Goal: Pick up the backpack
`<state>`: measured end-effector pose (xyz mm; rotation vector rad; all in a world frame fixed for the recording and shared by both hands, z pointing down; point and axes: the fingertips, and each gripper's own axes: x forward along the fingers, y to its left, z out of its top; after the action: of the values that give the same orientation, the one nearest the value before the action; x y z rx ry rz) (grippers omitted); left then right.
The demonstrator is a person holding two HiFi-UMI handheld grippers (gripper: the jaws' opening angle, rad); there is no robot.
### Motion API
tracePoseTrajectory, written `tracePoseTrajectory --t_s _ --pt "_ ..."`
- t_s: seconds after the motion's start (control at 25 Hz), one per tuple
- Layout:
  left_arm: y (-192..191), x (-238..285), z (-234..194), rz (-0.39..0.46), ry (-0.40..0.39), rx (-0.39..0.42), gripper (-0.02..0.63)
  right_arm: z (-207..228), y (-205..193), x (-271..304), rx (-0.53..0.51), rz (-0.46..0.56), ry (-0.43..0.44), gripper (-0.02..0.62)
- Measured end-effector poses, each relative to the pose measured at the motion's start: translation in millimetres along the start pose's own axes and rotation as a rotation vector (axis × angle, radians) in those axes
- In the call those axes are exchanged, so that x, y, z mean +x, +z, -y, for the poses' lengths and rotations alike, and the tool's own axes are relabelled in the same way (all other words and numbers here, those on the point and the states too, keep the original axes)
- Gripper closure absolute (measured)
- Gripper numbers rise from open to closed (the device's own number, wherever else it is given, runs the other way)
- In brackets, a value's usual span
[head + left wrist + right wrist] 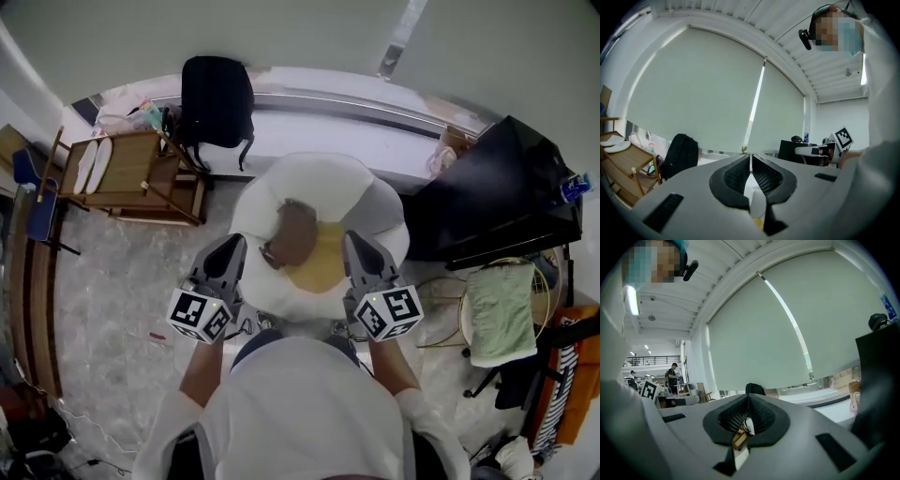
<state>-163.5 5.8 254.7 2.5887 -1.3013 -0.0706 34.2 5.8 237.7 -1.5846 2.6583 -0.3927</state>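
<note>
Both grippers are held out level side by side over a white rounded seat (314,202) that has a brown and yellow patch on top. The left gripper (231,246) has its jaws pressed together, mesh pads meeting along a thin line with nothing between them. The right gripper (360,242) is the same, jaws closed flat on each other and holding nothing. The black backpack (217,98) is well apart from both, at about 11 o'clock from the grippers in the head view. It stands upright against the pale roller blind (708,93) at the window ledge (366,122), untouched. The left gripper view puts it at 9 o'clock of the jaws, low and off to the side. The right gripper view shows its top poking up just over the jaw tips at 12 o'clock. A wooden rack (131,173) with white plates on it sits just beside the backpack at 10 o'clock. A black panel (497,192) is at 2 o'clock, and a green cloth (500,314) is draped over a round wire stand at 3 o'clock. The floor is marble pattern.
</note>
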Motion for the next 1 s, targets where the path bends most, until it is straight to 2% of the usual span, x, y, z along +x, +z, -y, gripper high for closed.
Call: tracePoseTrajectory --t_s 0.16,0.28,0.48,0.72,1.0 --pt "-1.3 7.8 -11.0 -0.029 -0.064 0.009 0.566 -4.2 -4.4 4.0 -0.005 0.001 -0.054 0.566" --pt "-1.8 13.9 -18.4 -0.031 -0.074 0.014 0.566 -5.0 -4.3 5.9 -0.015 0.008 -0.061 0.565" --pt "-7.6 32.7 -10.2 -0.010 -0.039 0.015 0.566 14.8 -5.7 1.7 -0.041 -0.007 -0.028 0.566" --pt "-4.9 55.9 13.4 0.031 0.040 0.002 0.566 52.0 0.5 -0.7 -0.066 -0.043 0.038 0.566" --pt "-10.8 59.2 21.2 0.034 0.096 -0.009 0.566 65.1 0.3 10.1 -0.066 -0.058 0.088 0.566"
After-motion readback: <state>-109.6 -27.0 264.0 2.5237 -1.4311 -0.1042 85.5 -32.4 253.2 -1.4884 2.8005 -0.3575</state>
